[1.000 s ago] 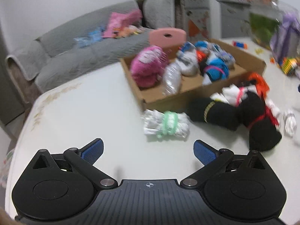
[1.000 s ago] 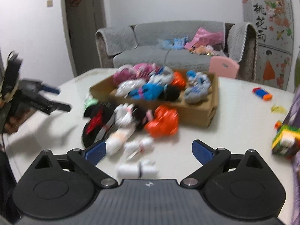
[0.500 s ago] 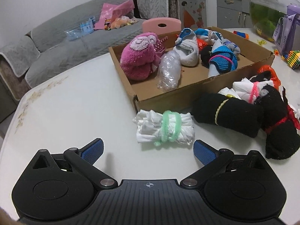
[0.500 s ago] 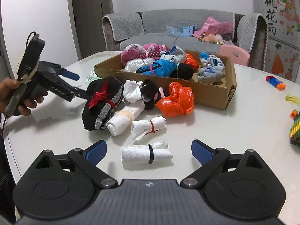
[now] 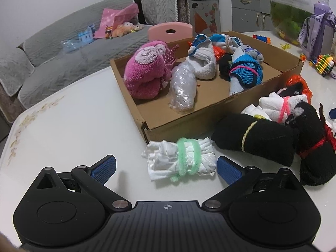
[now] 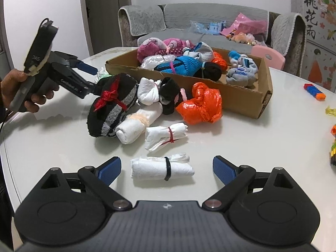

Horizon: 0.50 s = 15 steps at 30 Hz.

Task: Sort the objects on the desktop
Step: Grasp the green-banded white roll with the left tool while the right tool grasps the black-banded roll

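On the white table (image 5: pixel 69 126), a shallow cardboard box (image 5: pixel 189 124) holds a pink plush bundle (image 5: pixel 147 73), a clear plastic roll (image 5: pixel 182 88) and blue socks (image 5: pixel 245 75). Just outside its near wall lies a black roll with a yellow band (image 5: pixel 254 138), with an orange bag (image 6: pixel 199 107) close beside the heap. The left gripper (image 5: pixel 166 168) stands wide open around a white bundle tied in green (image 5: pixel 182 159), its right pad just beside the cloth. The right gripper (image 6: pixel 167 168) is closing, pads still clear of the white roll with a black band (image 6: pixel 161 168) between them.
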{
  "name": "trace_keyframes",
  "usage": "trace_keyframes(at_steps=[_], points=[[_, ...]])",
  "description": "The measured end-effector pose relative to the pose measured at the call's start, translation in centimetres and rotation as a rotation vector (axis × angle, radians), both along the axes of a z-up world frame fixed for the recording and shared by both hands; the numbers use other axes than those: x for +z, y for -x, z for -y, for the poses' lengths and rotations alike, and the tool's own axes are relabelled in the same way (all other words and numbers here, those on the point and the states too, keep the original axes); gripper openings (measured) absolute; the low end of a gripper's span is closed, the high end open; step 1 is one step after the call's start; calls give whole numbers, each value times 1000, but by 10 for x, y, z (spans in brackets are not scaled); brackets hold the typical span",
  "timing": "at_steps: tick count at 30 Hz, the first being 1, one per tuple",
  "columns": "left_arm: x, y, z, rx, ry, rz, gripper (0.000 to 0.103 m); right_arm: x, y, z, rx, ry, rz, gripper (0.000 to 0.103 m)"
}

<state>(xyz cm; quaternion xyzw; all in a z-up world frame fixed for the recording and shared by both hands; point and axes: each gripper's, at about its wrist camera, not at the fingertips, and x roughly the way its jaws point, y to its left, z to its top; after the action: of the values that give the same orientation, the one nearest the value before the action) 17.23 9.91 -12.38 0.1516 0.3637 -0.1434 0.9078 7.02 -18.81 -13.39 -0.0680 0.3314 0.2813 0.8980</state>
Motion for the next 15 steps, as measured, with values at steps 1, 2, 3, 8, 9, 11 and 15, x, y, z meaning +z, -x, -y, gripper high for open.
trace_keyframes(at_steps=[1,2,3,8,9,11,15], points=[[0,-1,0,1,1,1,103,0,0,0,0,3,1,93],[0,-2,0,3,4,1,103,0,1,-1,1,5,2,93],[-1,-3,0,3,7,0,103,0,1,-1,2,6,3,93],[-1,-5,3,5,16,3,103,0,4,0,1,11,10,87],[-2,-5,4,5,17,4,103,1,5,-1,1,14,13,85],[-2,-5,6,6,15,6,103,1,6,-1,1,14,18,80],[-2,-4,8,8,13,9,102,2,7,-3,5,17,26,70]])
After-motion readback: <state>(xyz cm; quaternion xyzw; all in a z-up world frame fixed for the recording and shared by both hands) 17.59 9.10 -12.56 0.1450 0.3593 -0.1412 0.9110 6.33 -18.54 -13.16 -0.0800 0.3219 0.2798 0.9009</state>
